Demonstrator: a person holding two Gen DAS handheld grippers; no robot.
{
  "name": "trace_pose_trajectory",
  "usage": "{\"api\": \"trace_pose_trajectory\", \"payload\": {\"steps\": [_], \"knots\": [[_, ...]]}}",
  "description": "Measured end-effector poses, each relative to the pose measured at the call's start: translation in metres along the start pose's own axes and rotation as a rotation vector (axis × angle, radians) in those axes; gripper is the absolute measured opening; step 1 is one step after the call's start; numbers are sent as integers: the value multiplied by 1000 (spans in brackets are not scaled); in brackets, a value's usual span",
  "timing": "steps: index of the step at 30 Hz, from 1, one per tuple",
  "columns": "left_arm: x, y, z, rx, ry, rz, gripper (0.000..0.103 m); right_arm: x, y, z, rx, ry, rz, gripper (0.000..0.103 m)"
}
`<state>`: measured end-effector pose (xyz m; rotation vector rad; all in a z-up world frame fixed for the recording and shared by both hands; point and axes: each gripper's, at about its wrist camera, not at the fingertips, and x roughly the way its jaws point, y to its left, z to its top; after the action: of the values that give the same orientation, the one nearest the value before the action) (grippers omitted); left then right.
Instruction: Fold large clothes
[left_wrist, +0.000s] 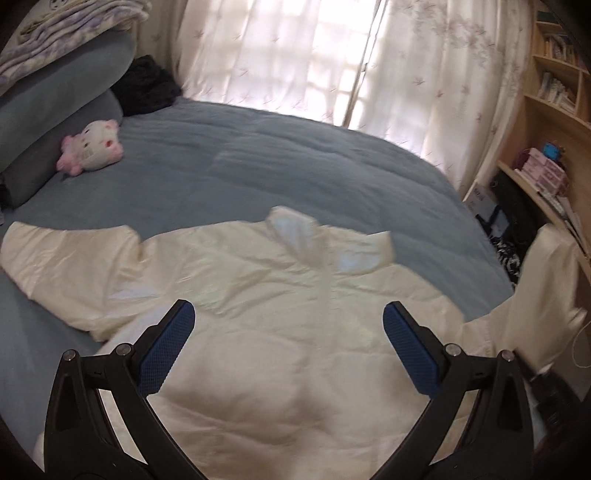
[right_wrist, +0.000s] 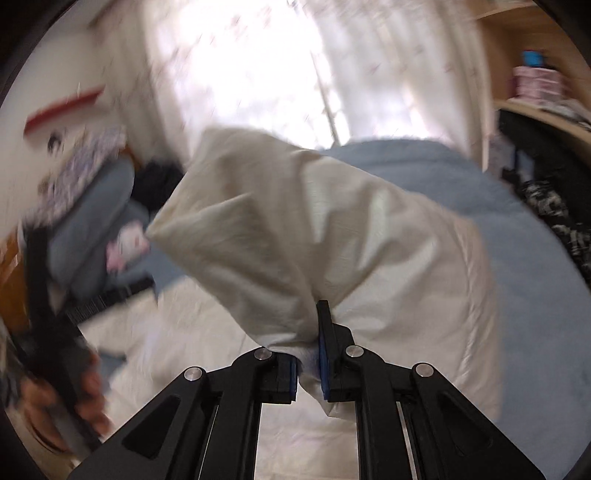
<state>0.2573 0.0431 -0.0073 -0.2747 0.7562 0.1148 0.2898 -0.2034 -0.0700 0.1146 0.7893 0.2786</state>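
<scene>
No brand, label or writing is legible in either view; the boxes on the shelf (left_wrist: 546, 170) at the right edge are too small to read.

Left claw (left_wrist: 288, 325): jaws spread wide, blue pads facing each other, nothing between them. It hangs above the lower middle of the jacket (left_wrist: 258, 295), pointed toward the collar.

Jacket: cream, laid front-up on the blue bed (left_wrist: 295, 158). Collar sits at frame centre. One sleeve lies flat toward the left edge. The other sleeve (left_wrist: 546, 288) is raised off the bed at the right edge.

Right claw (right_wrist: 308, 350): jaws clamped on a bunched fold of the raised sleeve (right_wrist: 295, 221), which rises above the claw and fills the frame centre. The right wrist view is blurred; the hand (right_wrist: 55, 406) at lower left appears to hold the left tool.

A pink and white plush toy (left_wrist: 92, 149) lies by the pillows (left_wrist: 55, 92) at upper left.
</scene>
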Motion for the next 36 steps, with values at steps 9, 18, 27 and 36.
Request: {"api": "trace_pose_trajectory", "payload": {"steps": [9, 18, 27, 36], "knots": [[20, 68, -51, 38, 106, 37, 81, 110, 62, -97, -202, 325, -99, 13], [43, 56, -83, 23, 347, -242, 81, 69, 111, -103, -396, 209, -195, 81], [50, 56, -101, -145, 430, -386, 81, 8, 89, -116, -274, 120, -160, 81], [82, 40, -123, -280, 496, -473, 81, -34, 21, -139, -31, 104, -106, 81]]}}
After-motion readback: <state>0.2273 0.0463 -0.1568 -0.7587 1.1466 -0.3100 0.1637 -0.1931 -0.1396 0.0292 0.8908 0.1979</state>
